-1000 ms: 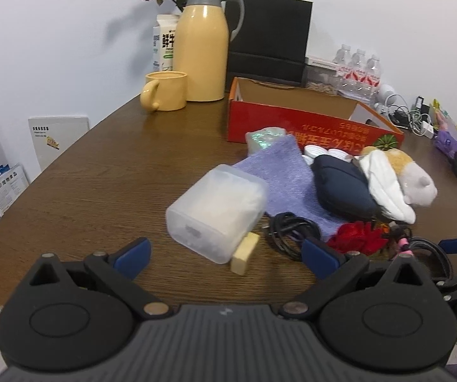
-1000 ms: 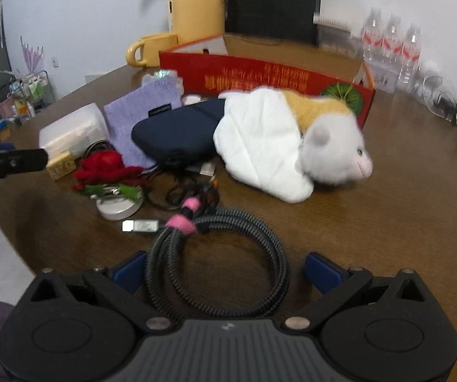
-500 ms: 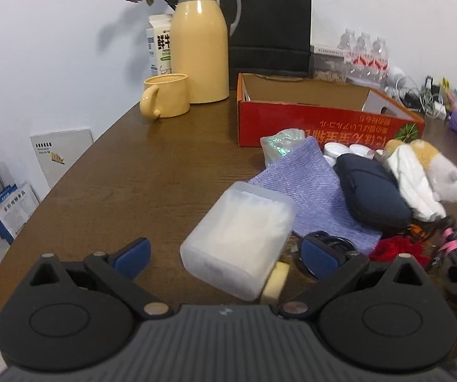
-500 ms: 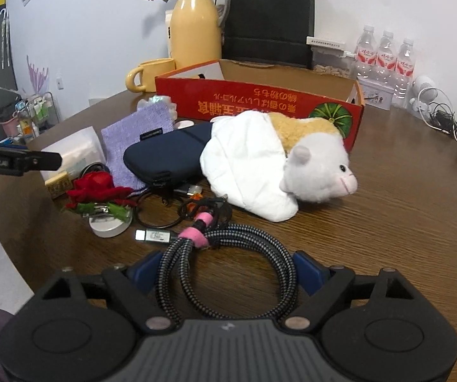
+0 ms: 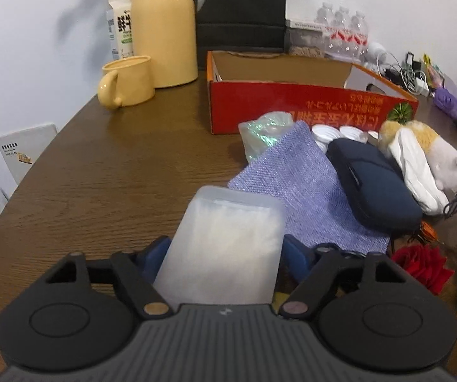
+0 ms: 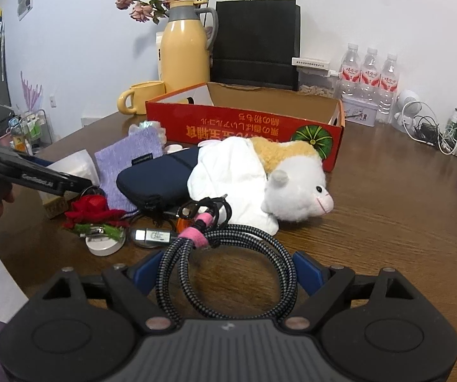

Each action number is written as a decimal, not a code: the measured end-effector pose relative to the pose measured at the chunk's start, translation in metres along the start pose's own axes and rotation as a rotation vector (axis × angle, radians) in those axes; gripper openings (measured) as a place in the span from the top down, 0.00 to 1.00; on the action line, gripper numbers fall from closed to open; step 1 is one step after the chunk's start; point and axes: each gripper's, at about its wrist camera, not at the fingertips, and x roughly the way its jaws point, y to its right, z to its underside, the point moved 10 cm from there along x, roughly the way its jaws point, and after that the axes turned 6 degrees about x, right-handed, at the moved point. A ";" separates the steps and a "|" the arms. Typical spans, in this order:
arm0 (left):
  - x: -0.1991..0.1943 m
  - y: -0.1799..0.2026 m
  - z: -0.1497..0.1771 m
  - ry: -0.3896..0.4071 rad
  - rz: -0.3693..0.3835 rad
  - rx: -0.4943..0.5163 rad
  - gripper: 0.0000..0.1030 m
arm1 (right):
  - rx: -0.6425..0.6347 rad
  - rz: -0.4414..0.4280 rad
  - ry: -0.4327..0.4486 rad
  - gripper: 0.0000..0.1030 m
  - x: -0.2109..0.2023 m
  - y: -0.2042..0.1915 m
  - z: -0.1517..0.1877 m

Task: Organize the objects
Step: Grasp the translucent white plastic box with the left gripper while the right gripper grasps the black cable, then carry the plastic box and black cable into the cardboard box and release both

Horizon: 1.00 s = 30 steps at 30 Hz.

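Observation:
A translucent plastic box (image 5: 225,248) lies on the brown table (image 5: 101,172) between the jaws of my left gripper (image 5: 226,250). The jaws are closing, and the blue pads (image 5: 160,250) touch both of its sides. My right gripper (image 6: 225,270) is shut on a coiled black braided cable (image 6: 228,235) with a pink tie; the coil fills the gap between its pads. The open red cardboard box (image 5: 292,105) stands behind the pile. The plastic box (image 6: 75,165) is partly hidden in the right wrist view by a left gripper finger (image 6: 46,178).
Between the grippers lie a purple cloth (image 5: 301,191), a navy pouch (image 5: 371,184), a plush toy (image 6: 285,178), a red fabric rose (image 6: 91,210) and a white lid (image 6: 104,246). A yellow jug (image 5: 164,28), yellow mug (image 5: 129,81) and black bag (image 6: 257,41) stand at the back.
My left gripper moved forward over the plastic box and its jaws narrowed onto its sides. The right gripper's jaws closed in on the cable coil and its view tilted up.

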 end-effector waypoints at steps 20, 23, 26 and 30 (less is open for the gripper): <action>-0.043 0.010 -0.107 0.224 -0.026 -0.016 0.34 | -0.008 0.025 0.219 0.16 -0.001 0.003 -0.100; -0.036 0.019 -0.144 0.241 -0.009 -0.050 0.34 | 0.003 0.044 0.256 0.16 0.008 0.004 -0.133; -0.026 0.030 -0.180 0.254 -0.014 -0.059 0.34 | 0.025 0.058 0.273 0.16 0.023 0.005 -0.166; -0.001 0.043 -0.218 0.247 -0.051 -0.043 0.34 | 0.065 0.079 0.260 0.16 0.053 0.014 -0.201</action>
